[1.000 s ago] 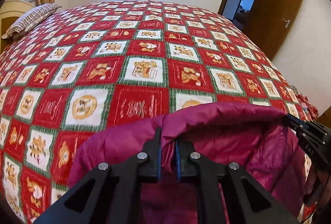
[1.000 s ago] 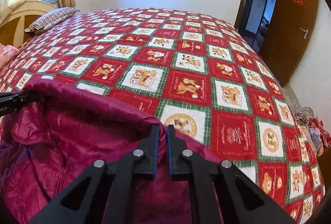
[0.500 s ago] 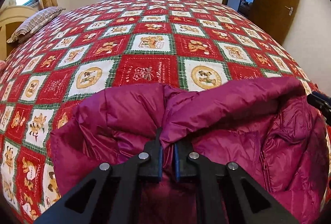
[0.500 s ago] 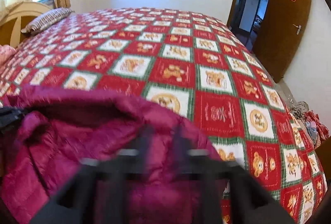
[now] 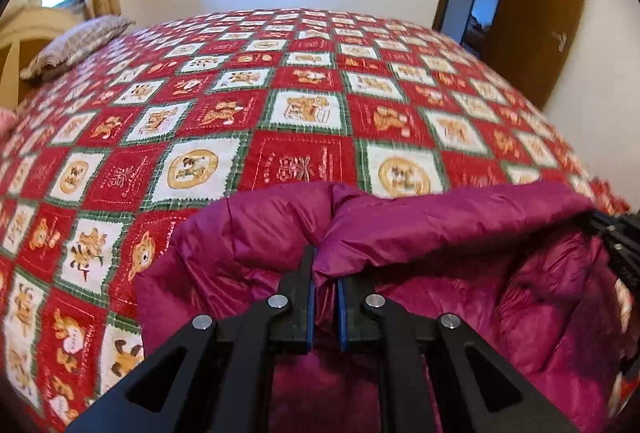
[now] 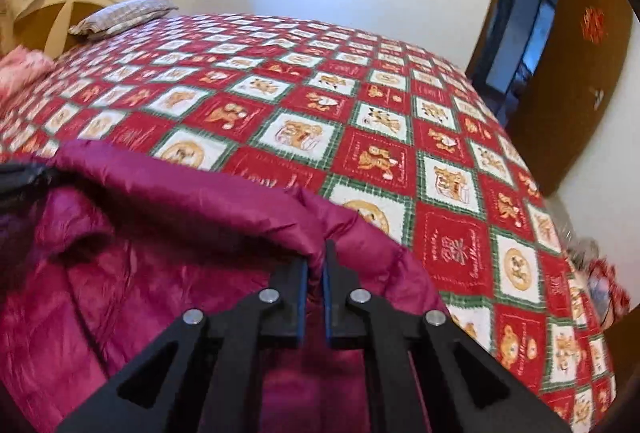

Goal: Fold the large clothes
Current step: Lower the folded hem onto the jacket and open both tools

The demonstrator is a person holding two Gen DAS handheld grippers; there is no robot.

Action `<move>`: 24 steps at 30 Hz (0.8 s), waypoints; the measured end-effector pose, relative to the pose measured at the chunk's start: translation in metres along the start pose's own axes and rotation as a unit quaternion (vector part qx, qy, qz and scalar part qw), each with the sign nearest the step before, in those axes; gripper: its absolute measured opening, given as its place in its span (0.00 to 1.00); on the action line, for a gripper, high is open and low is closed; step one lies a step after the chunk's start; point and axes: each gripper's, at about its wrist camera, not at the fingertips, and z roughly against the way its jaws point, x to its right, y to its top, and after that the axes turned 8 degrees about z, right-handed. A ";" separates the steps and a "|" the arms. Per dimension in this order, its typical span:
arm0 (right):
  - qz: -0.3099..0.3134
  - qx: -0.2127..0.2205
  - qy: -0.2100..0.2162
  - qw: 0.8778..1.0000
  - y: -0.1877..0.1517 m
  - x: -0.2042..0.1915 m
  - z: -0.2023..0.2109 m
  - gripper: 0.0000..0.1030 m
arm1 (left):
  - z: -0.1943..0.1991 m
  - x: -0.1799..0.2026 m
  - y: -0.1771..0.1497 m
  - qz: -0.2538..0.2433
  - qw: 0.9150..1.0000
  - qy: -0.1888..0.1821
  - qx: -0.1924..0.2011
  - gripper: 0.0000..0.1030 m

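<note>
Jacket [image 5: 440,217], magenta puffer, fills the lower frame in both views, its edge held up over the bed [image 5: 304,113]; left gripper [image 5: 325,273] and right gripper [image 6: 316,273] each pinch that edge. Fold looks early: fabric bunched, nothing laid flat yet. Checked red quilt, pillow [image 6: 120,15] upper left, open door [image 6: 576,81] right.

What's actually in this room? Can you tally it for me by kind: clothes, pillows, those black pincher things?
Magenta puffer jacket: 1
Grippers, left gripper and right gripper, each pinching the jacket's edge: 2
Striped pillow: 1
Patchwork bedspread: 1
Brown door: 1
Total: 6

A pink bundle at the headboard is too blurred to classify.
</note>
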 end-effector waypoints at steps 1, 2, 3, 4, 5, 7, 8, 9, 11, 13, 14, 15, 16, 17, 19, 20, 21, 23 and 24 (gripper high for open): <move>0.005 -0.006 -0.002 1.000 -0.005 -0.002 -0.003 0.06 | -0.009 0.000 -0.007 -0.006 1.000 0.004 -0.013 0.08; 0.010 -0.021 0.000 1.000 -0.013 -0.005 -0.011 0.06 | -0.014 0.000 -0.011 -0.007 1.000 0.006 -0.018 0.08; 0.012 -0.033 0.000 0.999 -0.020 -0.006 -0.018 0.06 | -0.017 0.000 -0.016 -0.008 1.000 0.008 -0.020 0.08; 0.010 -0.039 -0.001 0.999 -0.025 -0.006 -0.024 0.06 | -0.018 0.002 -0.019 -0.009 1.000 0.009 -0.016 0.08; 0.009 -0.042 -0.003 0.999 -0.027 -0.006 -0.027 0.06 | -0.017 0.004 -0.020 -0.014 1.000 0.011 -0.013 0.08; 0.013 -0.046 -0.010 0.999 -0.027 -0.008 -0.030 0.06 | -0.013 0.008 -0.021 -0.025 1.000 0.017 -0.004 0.08; 0.015 -0.047 -0.012 0.999 -0.026 -0.008 -0.031 0.06 | -0.008 0.008 -0.020 -0.023 1.000 0.015 0.000 0.08; 0.015 -0.047 -0.013 0.999 -0.025 -0.008 -0.031 0.06 | -0.004 0.007 -0.020 -0.020 1.000 0.012 0.001 0.09; 0.009 -0.045 -0.008 0.999 -0.026 -0.004 -0.029 0.06 | 0.010 0.008 -0.018 -0.020 1.000 0.012 0.005 0.14; 0.004 -0.041 -0.004 0.999 -0.028 0.000 -0.027 0.07 | 0.032 0.011 -0.016 -0.022 0.999 0.007 0.024 0.29; 0.002 -0.040 -0.004 0.999 -0.027 0.000 -0.026 0.07 | 0.045 0.012 -0.015 -0.024 0.999 0.004 0.042 0.46; -0.002 -0.038 -0.003 0.999 -0.028 0.003 -0.025 0.07 | 0.054 0.012 -0.015 -0.022 0.998 0.005 0.058 0.56; -0.004 -0.035 -0.002 0.999 -0.028 0.003 -0.023 0.08 | 0.067 0.012 -0.011 -0.014 0.996 0.007 0.088 0.75; -0.006 -0.034 0.002 0.999 -0.029 0.004 -0.021 0.13 | 0.073 0.011 -0.009 -0.008 0.995 0.007 0.103 0.85; -0.014 -0.030 0.004 0.999 -0.028 0.007 -0.013 0.26 | 0.075 0.014 0.004 -0.006 0.992 0.027 0.120 0.86; -0.017 -0.026 0.006 0.999 -0.028 0.009 -0.007 0.27 | 0.072 0.016 0.011 -0.005 0.992 0.047 0.117 0.86; -0.018 -0.024 0.008 1.000 -0.027 0.010 -0.002 0.27 | 0.067 0.016 0.017 0.001 0.992 0.061 0.114 0.86; -0.021 -0.019 0.009 1.000 -0.025 0.015 0.015 0.28 | 0.059 0.014 0.026 0.014 0.993 0.059 0.104 0.86; -0.027 -0.013 0.006 1.000 -0.023 0.018 0.023 0.30 | 0.055 0.016 0.028 0.016 0.993 0.059 0.101 0.86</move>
